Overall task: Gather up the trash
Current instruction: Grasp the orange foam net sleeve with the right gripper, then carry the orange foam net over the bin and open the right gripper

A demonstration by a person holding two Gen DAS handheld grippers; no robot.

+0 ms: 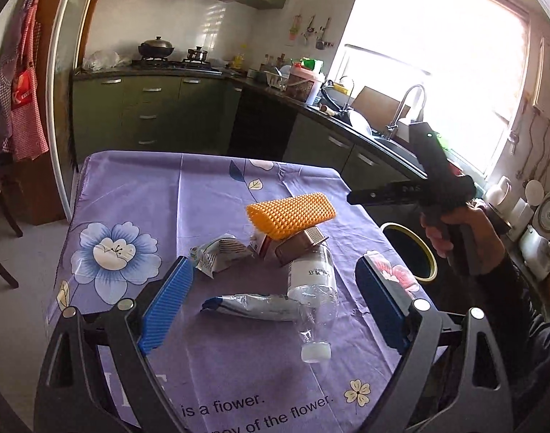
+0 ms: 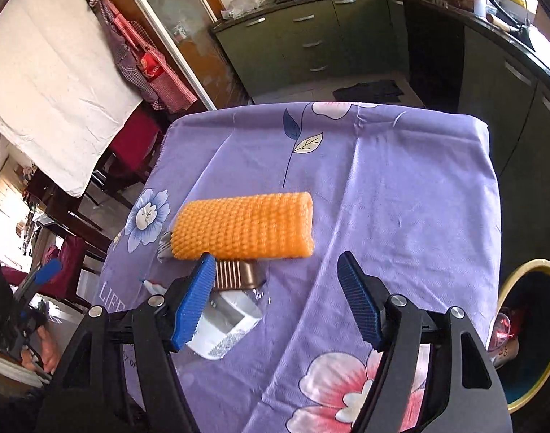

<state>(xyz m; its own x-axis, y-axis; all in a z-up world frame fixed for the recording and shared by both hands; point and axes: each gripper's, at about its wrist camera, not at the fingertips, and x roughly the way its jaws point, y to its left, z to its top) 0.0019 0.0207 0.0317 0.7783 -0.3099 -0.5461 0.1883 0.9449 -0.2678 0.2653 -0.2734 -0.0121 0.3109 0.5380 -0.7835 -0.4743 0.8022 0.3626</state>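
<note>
Trash lies on the purple flowered tablecloth (image 1: 138,195): an orange foam net (image 1: 291,213) resting on a brown box (image 1: 300,249), a clear plastic bottle (image 1: 313,285) on its side with a white cap, a crumpled wrapper (image 1: 221,252) and a blue-and-white wrapper (image 1: 249,305). My left gripper (image 1: 278,299) hovers open above the bottle and the wrappers, its pads touching nothing. My right gripper (image 2: 278,285) is open over the cloth just right of the brown box (image 2: 235,274) and the bottle (image 2: 228,321), in front of the foam net (image 2: 244,227).
A round yellow-rimmed bin (image 1: 412,252) stands on the floor at the table's right edge; in the right wrist view the bin (image 2: 520,274) holds something red. A hand (image 1: 455,231) holds the right gripper above it. Green kitchen cabinets (image 1: 148,108) and chairs surround the table.
</note>
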